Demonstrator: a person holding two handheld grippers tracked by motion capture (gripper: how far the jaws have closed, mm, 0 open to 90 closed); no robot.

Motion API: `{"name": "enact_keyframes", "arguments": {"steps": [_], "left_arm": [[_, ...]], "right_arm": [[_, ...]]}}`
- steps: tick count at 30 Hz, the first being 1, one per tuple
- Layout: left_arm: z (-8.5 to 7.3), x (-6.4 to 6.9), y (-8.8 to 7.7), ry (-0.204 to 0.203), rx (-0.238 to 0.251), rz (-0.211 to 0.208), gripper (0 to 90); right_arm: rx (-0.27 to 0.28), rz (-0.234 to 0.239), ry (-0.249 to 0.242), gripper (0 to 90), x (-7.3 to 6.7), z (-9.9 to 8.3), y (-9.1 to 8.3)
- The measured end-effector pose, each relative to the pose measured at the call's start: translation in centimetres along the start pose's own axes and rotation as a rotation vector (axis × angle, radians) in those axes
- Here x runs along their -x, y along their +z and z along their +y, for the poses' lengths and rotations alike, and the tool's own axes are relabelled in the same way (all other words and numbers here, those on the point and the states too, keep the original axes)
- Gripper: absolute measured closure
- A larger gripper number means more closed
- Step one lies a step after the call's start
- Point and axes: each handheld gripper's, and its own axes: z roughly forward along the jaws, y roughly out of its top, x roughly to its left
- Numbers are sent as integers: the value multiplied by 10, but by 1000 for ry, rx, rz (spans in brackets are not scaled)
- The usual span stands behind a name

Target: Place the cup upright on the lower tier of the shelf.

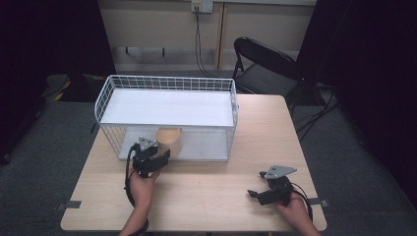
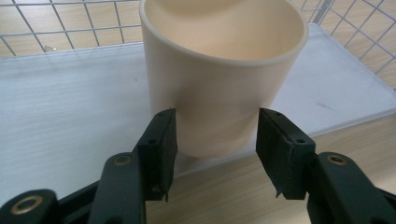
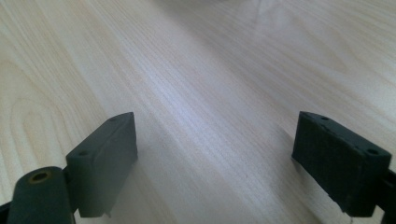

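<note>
A cream cup (image 2: 224, 70) stands upright on the white floor of a wire basket (image 1: 105, 93), at its open front side. My left gripper (image 2: 217, 135) reaches in low, its pads (image 2: 163, 140) flanking the base of the cup and very close to its wall, with no clear press showing. In the high view the left gripper (image 1: 156, 155) sits just in front of the cup (image 1: 169, 140). My right gripper (image 1: 260, 189) rests low over the bare wooden table (image 1: 211, 191) at the near right. Its jaws stand wide apart, with nothing between the gripper (image 3: 215, 149) but tabletop.
The white wire basket has a solid white top shelf (image 1: 167, 108) over the cup. A black folding chair (image 1: 265, 66) stands behind the table's far right corner. Cables hang from a wall socket (image 1: 201, 6).
</note>
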Motion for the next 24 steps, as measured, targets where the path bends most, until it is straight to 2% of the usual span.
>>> {"name": "enact_keyframes", "arguments": {"steps": [12,15,18,23,24], "left_arm": [[5,0,6,-21,3,16,567],[5,-1,6,-30,-3,17,483],[4,-3,3,-31,0,9,329],[1,-7,-5,12,-5,-3,243],[0,-8,-7,7,-5,-3,235]], "right_arm": [[0,0,0,131,0,0,0],[0,-1,0,131,0,0,0],[0,0,0,131,0,0,0],[0,0,0,131,0,0,0],[0,1,0,131,0,0,0]]}}
